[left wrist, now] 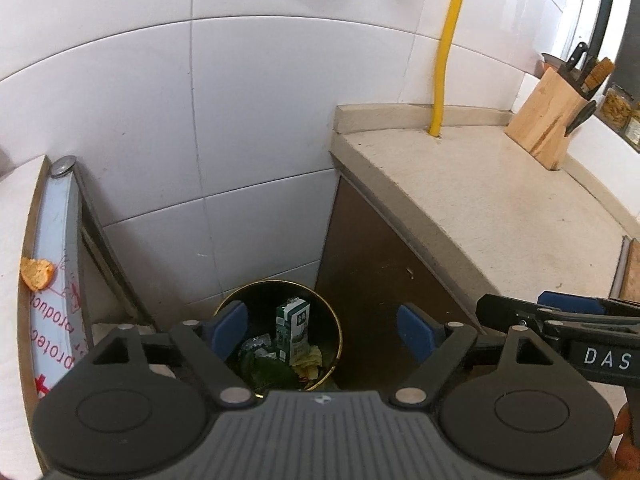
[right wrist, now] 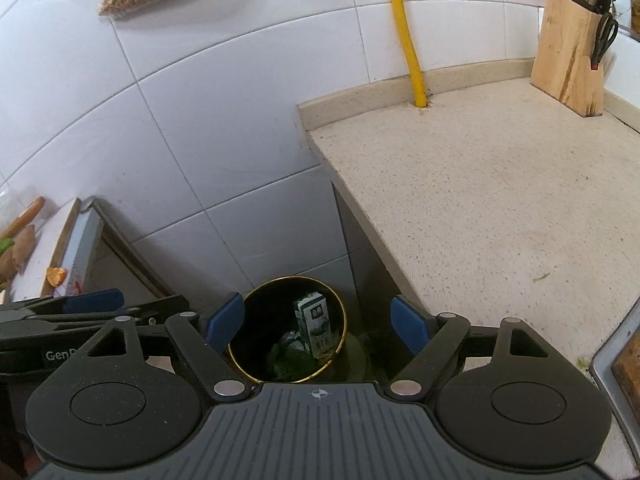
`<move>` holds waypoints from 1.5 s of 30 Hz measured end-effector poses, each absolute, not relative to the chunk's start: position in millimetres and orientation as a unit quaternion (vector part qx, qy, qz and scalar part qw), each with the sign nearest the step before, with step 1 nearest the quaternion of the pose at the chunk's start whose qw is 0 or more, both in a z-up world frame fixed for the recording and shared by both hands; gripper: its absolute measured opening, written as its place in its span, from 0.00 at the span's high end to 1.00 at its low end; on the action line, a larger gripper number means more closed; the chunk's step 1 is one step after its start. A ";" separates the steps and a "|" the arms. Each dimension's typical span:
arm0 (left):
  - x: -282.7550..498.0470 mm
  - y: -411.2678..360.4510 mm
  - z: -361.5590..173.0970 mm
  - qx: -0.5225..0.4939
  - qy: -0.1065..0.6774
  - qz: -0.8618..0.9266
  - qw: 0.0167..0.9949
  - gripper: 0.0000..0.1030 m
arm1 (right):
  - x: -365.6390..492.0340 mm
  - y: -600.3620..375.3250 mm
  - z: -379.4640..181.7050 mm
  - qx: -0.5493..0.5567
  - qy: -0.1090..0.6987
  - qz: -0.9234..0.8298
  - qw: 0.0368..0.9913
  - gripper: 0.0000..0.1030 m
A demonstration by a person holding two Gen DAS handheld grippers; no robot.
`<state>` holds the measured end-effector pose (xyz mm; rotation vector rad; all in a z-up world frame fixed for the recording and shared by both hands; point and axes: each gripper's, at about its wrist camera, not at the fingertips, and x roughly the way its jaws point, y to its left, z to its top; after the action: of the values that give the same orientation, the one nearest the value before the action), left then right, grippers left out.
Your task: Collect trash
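Bin [left wrist: 338,320] btm hidden by claw [left wrist: 322,330]

The left gripper [left wrist: 322,330] and the right gripper [right wrist: 318,320] hung side by side, both tilted steeply downward — jaws spread wide, nothing between the blue pads [left wrist: 228,330] — with neither holding anything.
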<state>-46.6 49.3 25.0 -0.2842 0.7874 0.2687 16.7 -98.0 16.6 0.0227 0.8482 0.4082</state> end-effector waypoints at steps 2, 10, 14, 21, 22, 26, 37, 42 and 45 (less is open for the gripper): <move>-45.7 48.5 24.5 -0.134 0.382 0.124 0.906 0.24 | 15.7 -98.2 17.3 0.012 0.407 0.192 0.893 0.17; -43.3 49.7 25.5 -0.125 0.381 0.110 0.909 0.24 | 11.6 -95.9 17.2 0.016 0.406 0.174 0.897 0.17; -44.4 50.9 25.1 -0.125 0.380 0.109 0.910 0.24 | 11.3 -93.1 17.0 0.016 0.407 0.172 0.897 0.17; -46.6 50.7 24.2 -0.125 0.383 0.112 0.908 0.24 | 11.7 -93.8 16.6 0.015 0.409 0.174 0.896 0.17; -46.3 50.6 23.9 -0.126 0.384 0.112 0.908 0.24 | 12.0 -93.7 16.4 0.016 0.410 0.174 0.895 0.17; -43.7 50.5 23.5 -0.126 0.388 0.110 0.906 0.24 | 11.9 -94.3 15.9 0.016 0.413 0.173 0.894 0.17; -44.5 50.1 21.4 -0.120 0.395 0.105 0.905 0.24 | 9.3 -93.3 13.1 0.014 0.417 0.169 0.893 0.17; -46.7 50.9 20.5 -0.122 0.395 0.106 0.904 0.24 | 9.2 -92.7 11.8 0.014 0.418 0.170 0.892 0.17; -47.6 51.6 20.8 -0.123 0.393 0.105 0.905 0.24 | 9.3 -92.6 12.5 0.015 0.418 0.170 0.892 0.17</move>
<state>-47.6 51.6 20.8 -0.2539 0.8113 0.2173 9.3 -92.6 12.5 0.0311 0.8664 0.3534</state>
